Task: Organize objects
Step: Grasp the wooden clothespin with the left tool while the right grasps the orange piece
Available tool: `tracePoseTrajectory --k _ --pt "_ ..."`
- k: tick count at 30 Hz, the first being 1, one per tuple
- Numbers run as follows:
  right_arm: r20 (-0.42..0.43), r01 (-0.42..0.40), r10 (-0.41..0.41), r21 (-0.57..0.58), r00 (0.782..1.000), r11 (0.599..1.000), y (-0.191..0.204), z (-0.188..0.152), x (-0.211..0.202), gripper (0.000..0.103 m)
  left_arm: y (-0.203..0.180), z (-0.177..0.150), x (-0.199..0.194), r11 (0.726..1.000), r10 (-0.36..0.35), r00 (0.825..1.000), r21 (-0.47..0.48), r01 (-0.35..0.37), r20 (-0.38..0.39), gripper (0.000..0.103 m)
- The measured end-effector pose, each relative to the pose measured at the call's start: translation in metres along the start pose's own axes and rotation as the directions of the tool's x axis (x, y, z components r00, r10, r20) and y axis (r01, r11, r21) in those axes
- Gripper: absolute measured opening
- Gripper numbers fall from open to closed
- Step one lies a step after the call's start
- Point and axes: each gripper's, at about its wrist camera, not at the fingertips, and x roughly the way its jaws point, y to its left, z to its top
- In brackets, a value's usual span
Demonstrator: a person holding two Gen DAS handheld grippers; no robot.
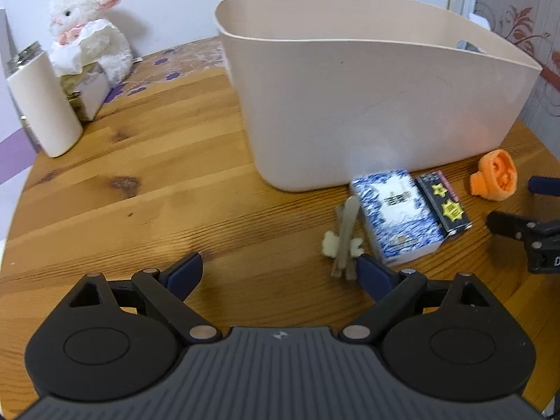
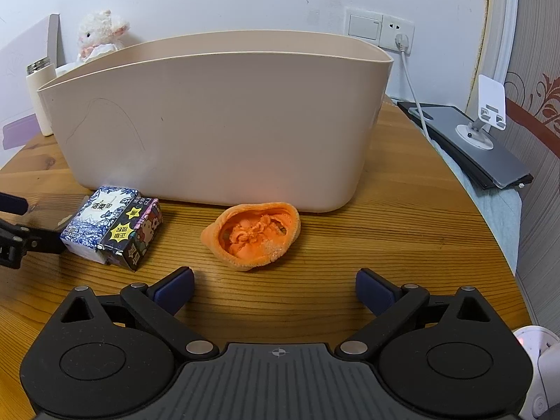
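- My left gripper (image 1: 280, 273) hangs low over the wooden bench (image 1: 140, 189), its blue-padded fingers (image 1: 185, 271) spread wide with nothing between them.
- Just beside my left gripper's right finger lies a small bundle of flat wooden sticks with pale fluffy tufts (image 1: 344, 241); I cannot tell whether the pad touches it.
- Right of that bundle lies a blue-and-white patterned tissue pack (image 1: 397, 215), and touching its right side is a black carton with yellow stars (image 1: 444, 204).
- Both boxes sit near the front wall of the large beige plastic tub (image 1: 367, 105).
- My right gripper (image 2: 274, 288) is likewise wide open and empty.
- An orange fuzzy rolled sock (image 2: 253, 236) lies on the bench just beyond my right fingers, near the tub's wall.
- Far left stand a white plush lamb (image 1: 87, 28) and a cream bottle with a metal cap (image 1: 42, 105).
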Motion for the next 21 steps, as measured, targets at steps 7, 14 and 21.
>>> tracePoseTrajectory --k 7,14,21 --pt "0.0 0.001 -0.001 -0.002 1.0 1.0 0.003 0.005 0.005 0.1 -0.008 0.005 0.01 0.999 -0.043 0.997 -0.007 0.044 0.057 0.088" --pt "0.024 -0.009 0.009 0.001 1.0 1.0 0.01 0.013 0.007 0.066 -0.018 0.007 0.005 0.995 -0.095 0.993 0.041 0.093 0.072 0.048" --pt "0.039 -0.002 0.002 -0.006 0.999 1.0 0.022 0.013 0.0 0.011 -0.022 0.006 0.001 0.994 -0.11 0.992 0.03 0.108 0.06 0.026"
